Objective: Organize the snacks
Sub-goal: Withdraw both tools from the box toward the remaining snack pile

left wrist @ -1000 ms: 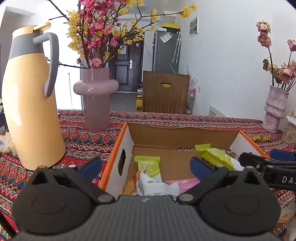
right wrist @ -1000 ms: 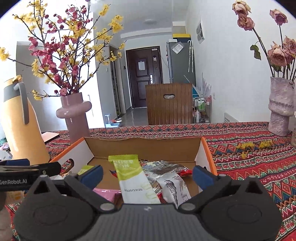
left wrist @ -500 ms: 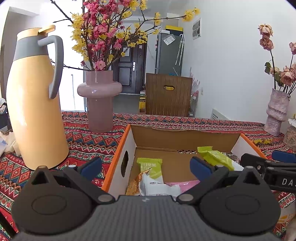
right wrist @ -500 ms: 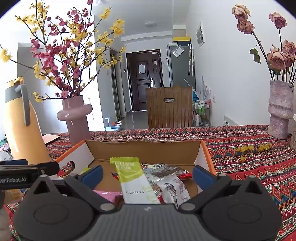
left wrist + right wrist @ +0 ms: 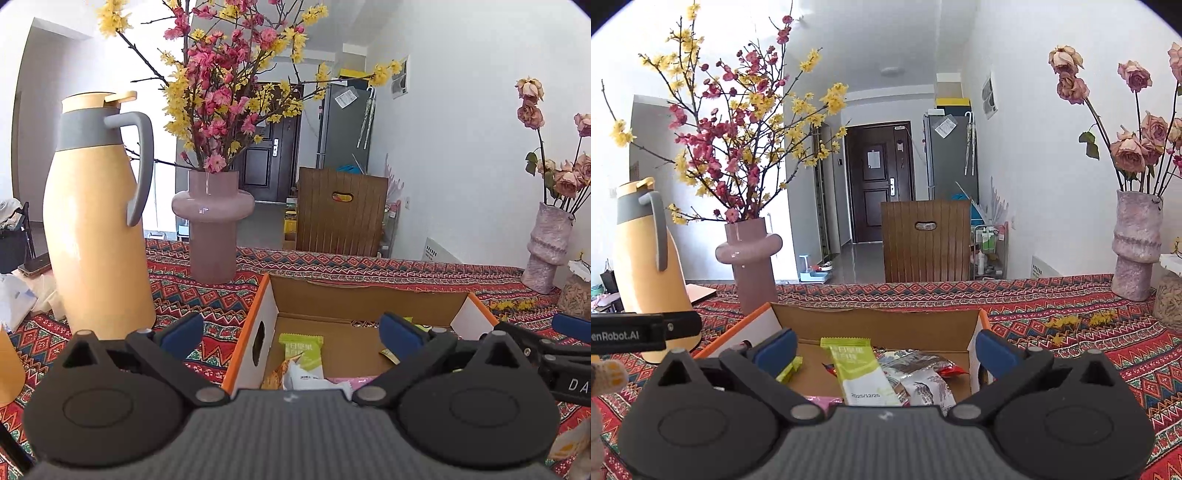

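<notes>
Left gripper [image 5: 291, 332]: jaws spread wide, nothing between the blue pads, level and pointing forward over the near edge of the cardboard box [image 5: 369, 295].
Right gripper [image 5: 884, 349]: also wide and empty, level, looking straight into the same box [image 5: 879, 321] from its near side.
Snacks: all in the box, just ahead of both grippers. A green packet [image 5: 301, 349] lies ahead of the left gripper over a white wrapper [image 5: 306, 378]; a longer green packet [image 5: 860, 369] runs up between the right gripper's fingers, with silver packets [image 5: 923, 380] to its right.
Box edges: orange-rimmed left wall [image 5: 258, 325] with a hand hole stands just right of the left gripper's left finger; the far wall rises ahead; the right wall [image 5: 975, 339] sits just inside the right gripper's right finger.
Open room, left: patterned bench [image 5: 207, 295] bare ahead-left, then the yellow jug [image 5: 96, 229] and pink vase [image 5: 212, 229] farther out.
Open room, right: bench [image 5: 1071, 302] clear to the right, bar scattered yellow petals [image 5: 1071, 323], up to the pale vase [image 5: 1136, 243].
Neighbour: the right gripper's arm [image 5: 546, 354] pokes in at the left view's right edge.
</notes>
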